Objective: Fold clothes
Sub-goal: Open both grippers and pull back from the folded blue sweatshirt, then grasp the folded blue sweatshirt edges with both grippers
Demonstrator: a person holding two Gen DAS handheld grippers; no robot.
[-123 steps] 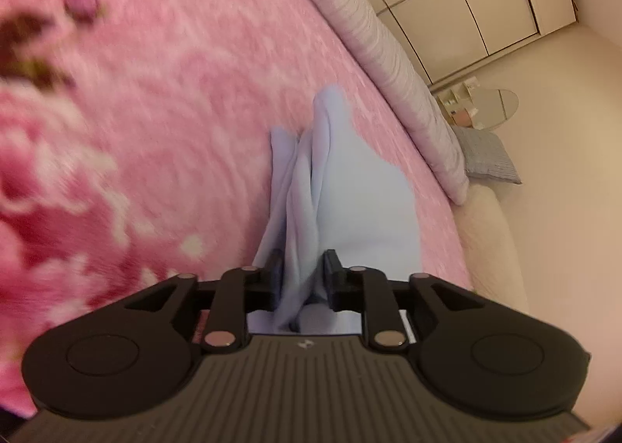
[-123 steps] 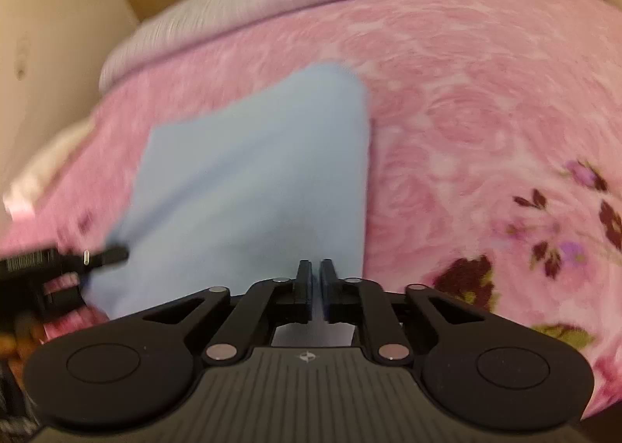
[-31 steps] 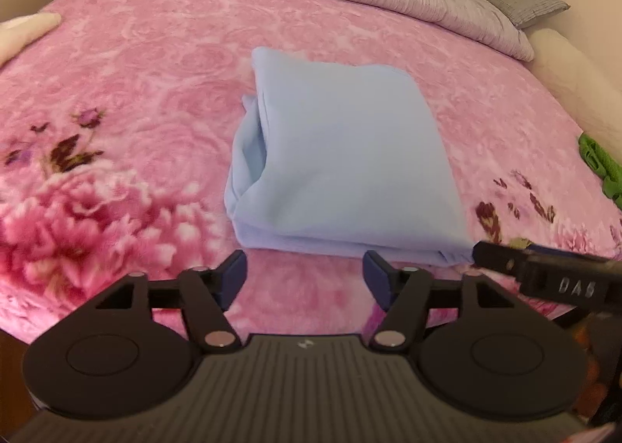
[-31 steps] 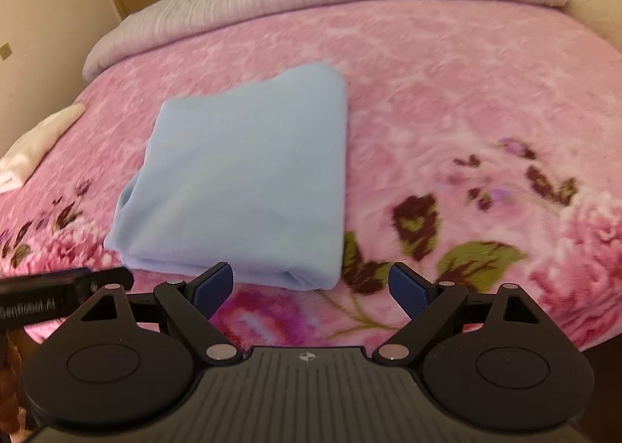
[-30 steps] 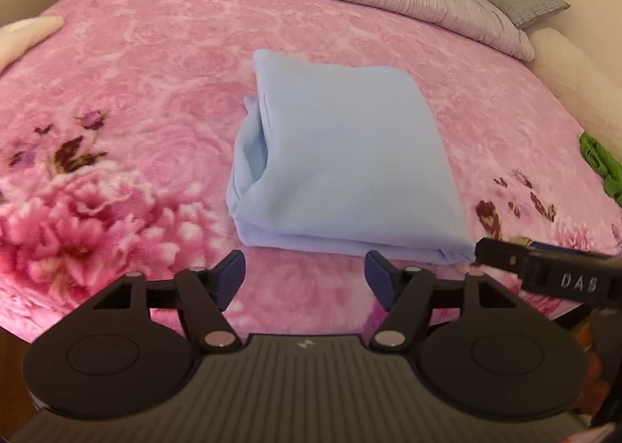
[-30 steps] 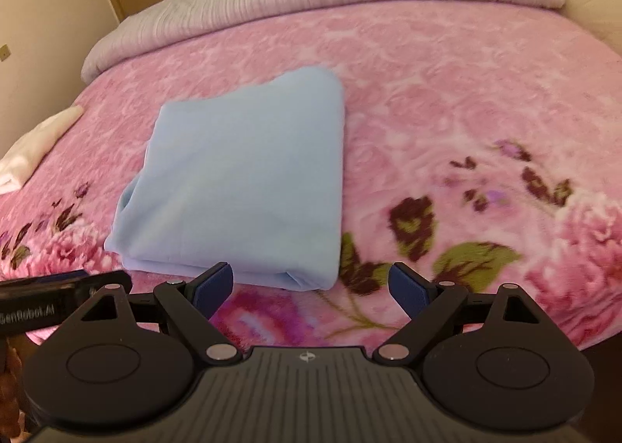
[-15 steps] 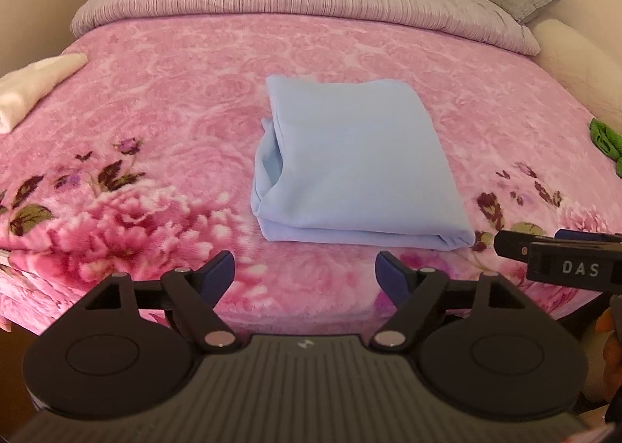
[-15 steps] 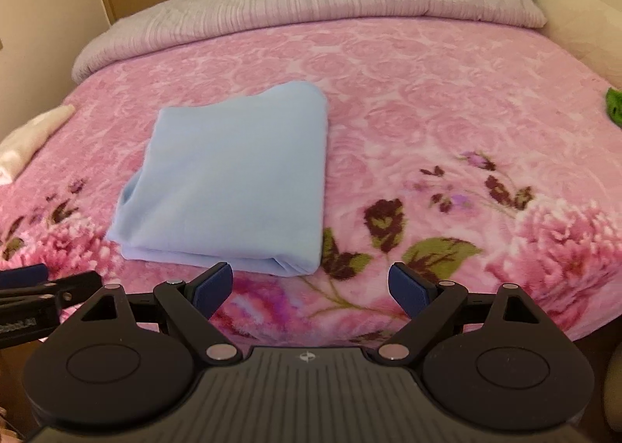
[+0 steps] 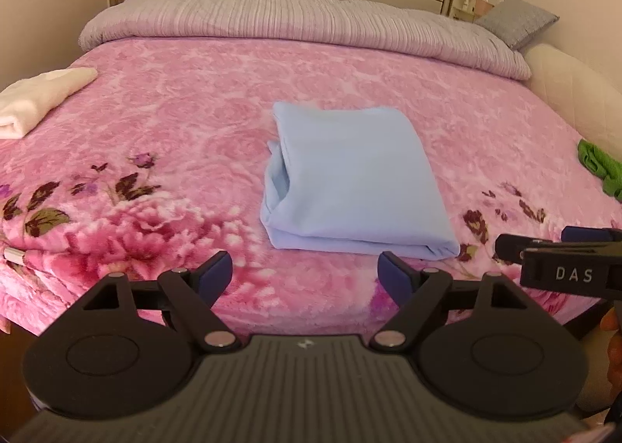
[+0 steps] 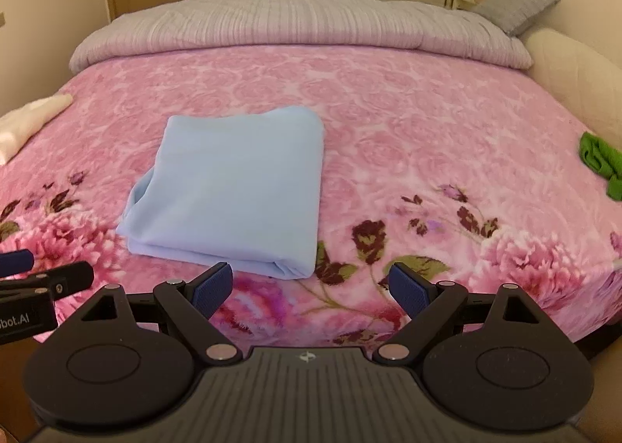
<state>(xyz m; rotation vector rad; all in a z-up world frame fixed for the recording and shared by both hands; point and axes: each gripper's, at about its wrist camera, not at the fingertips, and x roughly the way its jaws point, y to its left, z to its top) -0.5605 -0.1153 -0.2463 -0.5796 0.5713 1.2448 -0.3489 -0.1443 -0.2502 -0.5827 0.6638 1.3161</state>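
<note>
Well, the folded blue garment (image 9: 357, 178) lies mid-frame on the pink blanket (image 9: 175, 120); left gripper (image 9: 305, 274) and right gripper (image 10: 311, 283) hang below it, jaws spread, empty.

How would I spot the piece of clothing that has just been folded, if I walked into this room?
Look at the big bed with the pink flowered blanket. Near its middle, toward the foot end, lies a pale blue cloth folded into a flat rectangle. The cream cloth sits at the left edge and the green cloth lies crumpled at the right edge; only the blue one is central.
</note>
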